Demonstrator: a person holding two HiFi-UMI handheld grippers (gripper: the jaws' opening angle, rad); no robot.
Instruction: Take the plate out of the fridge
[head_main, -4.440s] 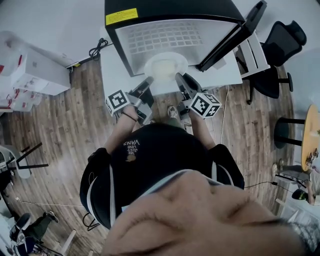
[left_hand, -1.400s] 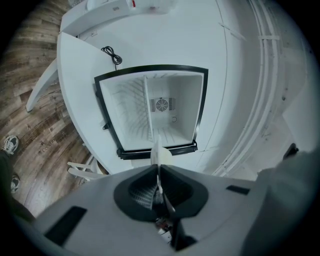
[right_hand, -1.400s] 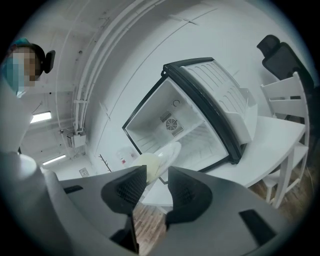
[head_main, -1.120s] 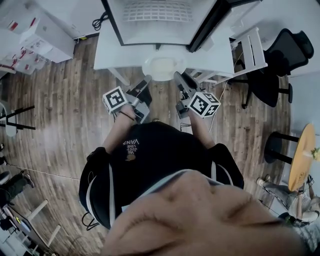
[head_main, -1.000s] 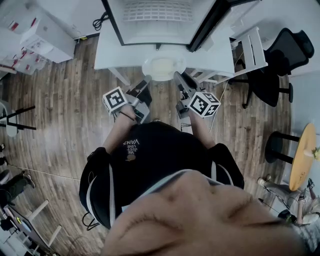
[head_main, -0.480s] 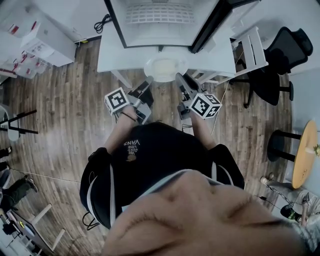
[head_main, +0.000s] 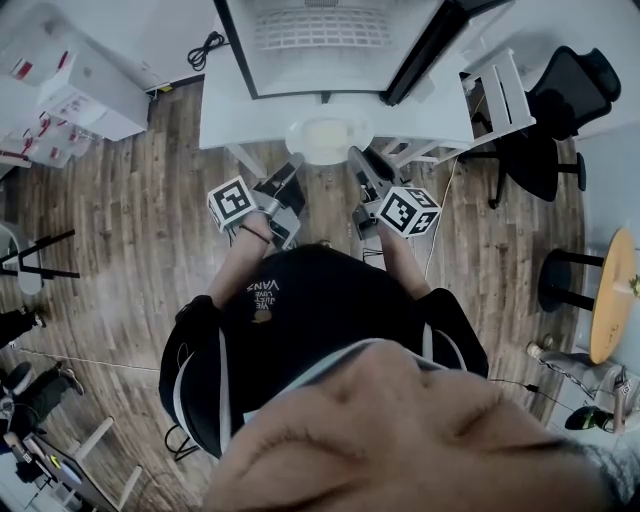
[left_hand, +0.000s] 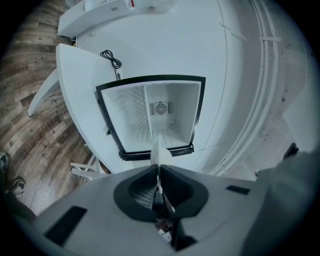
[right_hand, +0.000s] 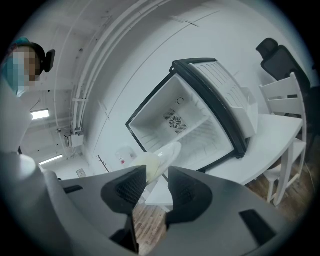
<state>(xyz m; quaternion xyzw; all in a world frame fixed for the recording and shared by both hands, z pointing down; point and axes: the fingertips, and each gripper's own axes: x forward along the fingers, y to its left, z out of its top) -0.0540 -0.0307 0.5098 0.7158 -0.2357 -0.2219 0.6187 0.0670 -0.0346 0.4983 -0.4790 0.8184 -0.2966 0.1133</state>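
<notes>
A pale, shallow plate (head_main: 325, 138) hangs outside the open fridge (head_main: 330, 40), over the front edge of the white table (head_main: 225, 110). My left gripper (head_main: 296, 160) is shut on the plate's left rim. In the left gripper view that rim shows as a thin edge (left_hand: 159, 150) pinched between the pads of the left gripper (left_hand: 159, 172), with the empty fridge (left_hand: 150, 115) beyond. My right gripper (head_main: 355, 155) holds the right rim. In the right gripper view the plate (right_hand: 160, 157) runs in between the wider-set jaws of the right gripper (right_hand: 156, 182), before the fridge (right_hand: 190, 120).
The fridge door (head_main: 430, 50) stands swung open to the right. A white chair (head_main: 500, 90) and a black office chair (head_main: 570, 90) stand right of the table. White boxes (head_main: 70, 90) lie at the left, and a round wooden table (head_main: 610, 300) is at the far right.
Since the oldest frame the plate and both grippers have come back out of the fridge mouth to the table's front edge. Over the last second they hardly move.
</notes>
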